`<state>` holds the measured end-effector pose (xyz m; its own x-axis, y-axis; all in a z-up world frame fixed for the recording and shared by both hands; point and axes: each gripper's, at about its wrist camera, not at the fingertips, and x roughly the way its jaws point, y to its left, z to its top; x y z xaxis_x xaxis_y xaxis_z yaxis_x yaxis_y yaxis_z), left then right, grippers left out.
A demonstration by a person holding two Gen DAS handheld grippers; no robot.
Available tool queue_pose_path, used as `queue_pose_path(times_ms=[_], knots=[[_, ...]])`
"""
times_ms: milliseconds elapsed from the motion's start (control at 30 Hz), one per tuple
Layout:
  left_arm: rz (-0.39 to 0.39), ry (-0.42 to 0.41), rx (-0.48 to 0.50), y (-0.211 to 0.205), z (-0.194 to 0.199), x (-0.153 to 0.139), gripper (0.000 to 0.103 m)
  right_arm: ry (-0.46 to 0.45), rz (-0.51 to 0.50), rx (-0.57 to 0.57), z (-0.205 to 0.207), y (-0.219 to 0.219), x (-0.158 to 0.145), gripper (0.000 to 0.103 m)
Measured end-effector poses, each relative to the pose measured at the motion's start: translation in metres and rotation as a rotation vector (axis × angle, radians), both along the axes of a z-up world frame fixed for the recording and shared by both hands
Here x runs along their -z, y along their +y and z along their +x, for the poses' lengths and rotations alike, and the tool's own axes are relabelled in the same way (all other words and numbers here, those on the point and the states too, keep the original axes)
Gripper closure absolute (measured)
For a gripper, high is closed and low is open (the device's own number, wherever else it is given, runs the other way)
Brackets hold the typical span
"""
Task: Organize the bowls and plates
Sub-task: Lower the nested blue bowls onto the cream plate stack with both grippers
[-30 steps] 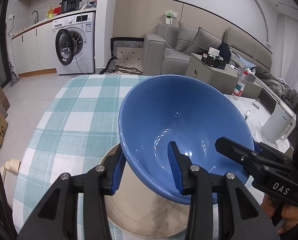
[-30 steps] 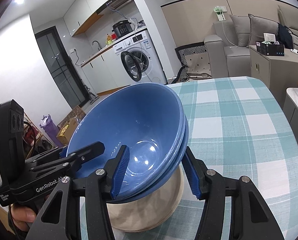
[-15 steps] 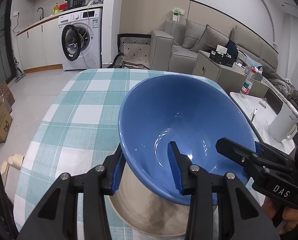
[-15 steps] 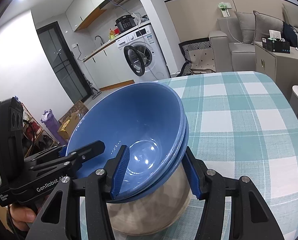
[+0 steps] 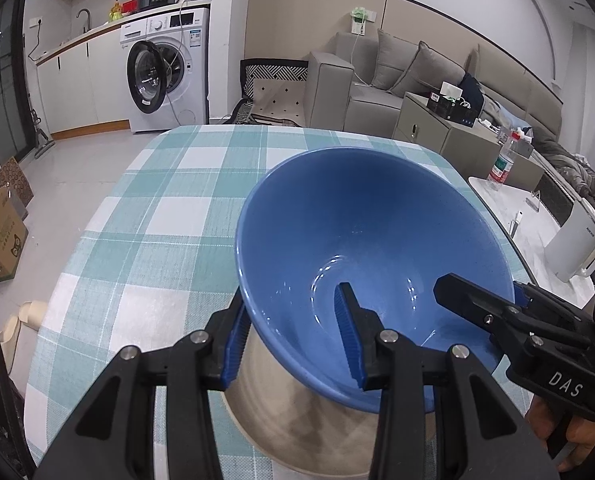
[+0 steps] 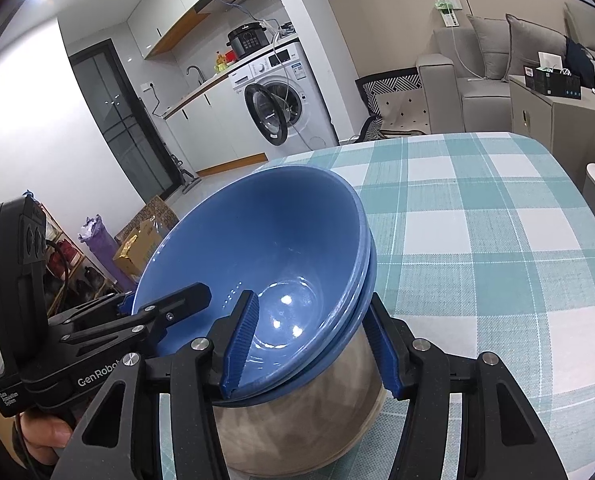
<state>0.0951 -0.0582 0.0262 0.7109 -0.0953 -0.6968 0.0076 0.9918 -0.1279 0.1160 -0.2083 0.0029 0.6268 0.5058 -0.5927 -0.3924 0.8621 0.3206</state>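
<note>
Nested blue bowls [image 5: 361, 240] [image 6: 273, 248] are held tilted above a beige plate [image 5: 297, 420] [image 6: 297, 420] on the checked tablecloth. My left gripper [image 5: 293, 344] is shut on the near rim of the bowls, one finger inside and one outside. My right gripper [image 6: 309, 344] grips the opposite rim the same way; in the right wrist view two stacked rims show. Each gripper also shows in the other's view, the right [image 5: 497, 320] and the left [image 6: 145, 316].
The teal-and-white checked table [image 5: 169, 208] [image 6: 489, 232] stretches ahead. A white kettle [image 5: 573, 244] and a water bottle [image 5: 503, 160] stand on a side table at right. A washing machine [image 5: 165, 68] and sofa [image 5: 397, 80] lie beyond.
Both grippers have carried the bowls higher and tilted them; the plate beneath now looks smaller and farther below. Both grips are unchanged.
</note>
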Motion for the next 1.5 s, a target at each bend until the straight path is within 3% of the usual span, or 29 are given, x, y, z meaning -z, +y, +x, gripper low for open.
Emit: queue_pose_path(times_ms=[633,800,1133,1200,1267,1367,1500], knots=[[-0.006,0.015,0.000,0.004,0.003,0.001,0.062,-0.004,0.007,-0.005,-0.001,-0.001,-0.002,0.048],[-0.020,0.020,0.009,0.006,0.003,0.002,0.058,-0.007,0.012,-0.009,0.001,-0.003,-0.002,0.047],[-0.024,0.005,0.012,0.010,-0.002,0.000,0.036,-0.027,0.022,-0.004,0.000,-0.011,-0.007,0.019],[-0.027,-0.010,0.005,0.014,-0.005,-0.001,0.024,-0.032,0.028,-0.003,-0.001,-0.013,-0.009,0.013],[-0.029,-0.025,0.004,0.018,-0.008,-0.001,0.023,-0.038,0.030,-0.001,-0.001,-0.014,-0.011,0.007],[-0.024,-0.036,0.003,0.025,-0.012,-0.001,0.015,-0.046,0.030,-0.006,-0.003,-0.015,-0.013,0.001],[-0.025,-0.068,0.006,0.035,-0.018,-0.001,0.004,-0.072,0.004,-0.017,-0.008,-0.012,-0.016,0.001]])
